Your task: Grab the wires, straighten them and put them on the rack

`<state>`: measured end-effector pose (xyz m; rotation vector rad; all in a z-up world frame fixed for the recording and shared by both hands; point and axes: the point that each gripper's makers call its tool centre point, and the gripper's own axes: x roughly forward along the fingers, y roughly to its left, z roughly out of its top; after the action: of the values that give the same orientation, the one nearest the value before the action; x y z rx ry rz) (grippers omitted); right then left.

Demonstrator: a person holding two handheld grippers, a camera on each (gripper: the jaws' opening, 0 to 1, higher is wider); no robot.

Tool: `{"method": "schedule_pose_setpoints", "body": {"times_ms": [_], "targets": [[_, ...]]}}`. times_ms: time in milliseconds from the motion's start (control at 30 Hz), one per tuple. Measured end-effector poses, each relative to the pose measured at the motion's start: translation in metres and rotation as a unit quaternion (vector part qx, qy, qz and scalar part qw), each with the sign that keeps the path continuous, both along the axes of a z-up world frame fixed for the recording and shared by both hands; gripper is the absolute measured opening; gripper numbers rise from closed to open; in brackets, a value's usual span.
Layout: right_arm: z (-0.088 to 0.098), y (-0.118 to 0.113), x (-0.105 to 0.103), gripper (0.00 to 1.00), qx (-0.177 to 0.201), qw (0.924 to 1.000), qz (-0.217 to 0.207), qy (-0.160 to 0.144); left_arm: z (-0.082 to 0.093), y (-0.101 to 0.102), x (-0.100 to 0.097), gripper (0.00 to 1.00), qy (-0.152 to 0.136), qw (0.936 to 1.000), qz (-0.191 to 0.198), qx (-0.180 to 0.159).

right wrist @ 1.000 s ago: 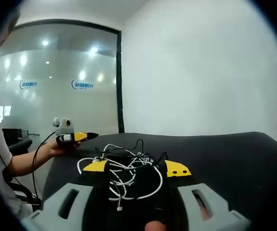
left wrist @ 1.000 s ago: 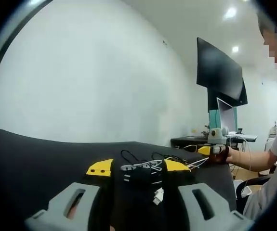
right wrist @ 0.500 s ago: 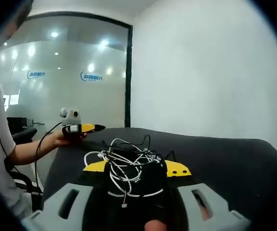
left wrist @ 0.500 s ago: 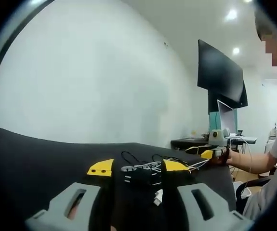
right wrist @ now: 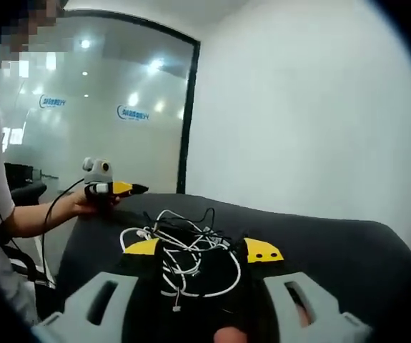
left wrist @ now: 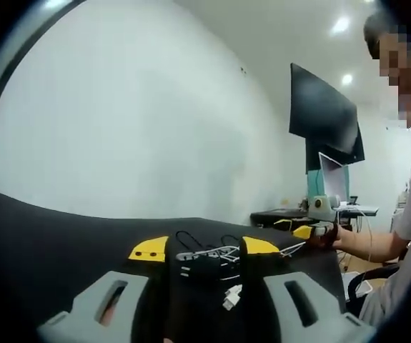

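— Wires [right wrist: 184,250]: where, and in what condition?
— Tangled white and black bundle lying on the black table [right wrist: 319,236], between the right gripper [right wrist: 201,251]'s yellow-tipped jaws, which stand wide apart.
— Left gripper [left wrist: 198,250]?
— Jaws spread wide around the same bundle's other side; a white plug [left wrist: 230,296] lies just in front. Neither pair clamps anything.

I'm seeing ceiling spots [left wrist: 340,25] glaring above my tongs, the white wall [left wrist: 134,121] washing out, edges bending, the dark worktop [right wrist: 319,243] staying dim.
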<state>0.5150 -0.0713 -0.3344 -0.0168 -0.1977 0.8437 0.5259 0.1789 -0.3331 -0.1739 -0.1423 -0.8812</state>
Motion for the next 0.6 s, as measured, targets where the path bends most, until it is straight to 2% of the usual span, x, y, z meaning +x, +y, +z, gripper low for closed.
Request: {"method": "schedule_pose_setpoints", "body": {"times_ms": [33, 67, 200, 367, 433, 500, 533, 567, 600], "targets": [[0.012, -0.005, -0.004, 0.36, 0.021, 0.9993, -0.014, -0.026, 0.000, 0.000, 0.000, 0.40, 0.000, 1.0000, 0.000, 0.000], [0.019, -0.011, -0.005, 0.33, 0.044, 0.9983, -0.020, -0.032, 0.000, 0.000, 0.000, 0.41, 0.001, 1.0000, 0.000, 0.001], [0.020, -0.031, 0.006, 0.31, 0.115, 0.9928, -0.024, 0.024, -0.002, 0.000, 0.002, 0.41, 0.002, 1.0000, 0.003, 0.004], [0.017, -0.027, 0.009, 0.31, 0.108, 0.9933, -0.021, 0.034, -0.002, -0.003, 0.001, 0.42, 0.004, 1.0000, -0.006, 0.005], [0.019, -0.021, 0.007, 0.25, 0.102, 0.9941, -0.019, 0.034, -0.004, -0.002, 0.003, 0.43, 0.009, 0.9999, -0.004, 0.008], [0.034, -0.015, 0.004, 0.25, 0.151, 0.9845, 0.004, 0.089, -0.003, -0.003, 0.002, 0.43, 0.008, 0.9999, -0.003, 0.007], [0.040, -0.017, 0.012, 0.25, 0.154, 0.9820, -0.009, 0.109, -0.003, -0.002, 0.002, 0.43, 0.008, 0.9999, -0.002, 0.008], [0.053, -0.018, 0.021, 0.24, 0.142, 0.9857, -0.026, 0.086, -0.004, -0.002, 0.003, 0.42, 0.008, 0.9999, -0.001, 0.009], [0.064, -0.015, 0.028, 0.22, 0.107, 0.9909, -0.037, 0.072, -0.005, -0.002, 0.003, 0.42, 0.008, 0.9999, 0.002, 0.012]]}}
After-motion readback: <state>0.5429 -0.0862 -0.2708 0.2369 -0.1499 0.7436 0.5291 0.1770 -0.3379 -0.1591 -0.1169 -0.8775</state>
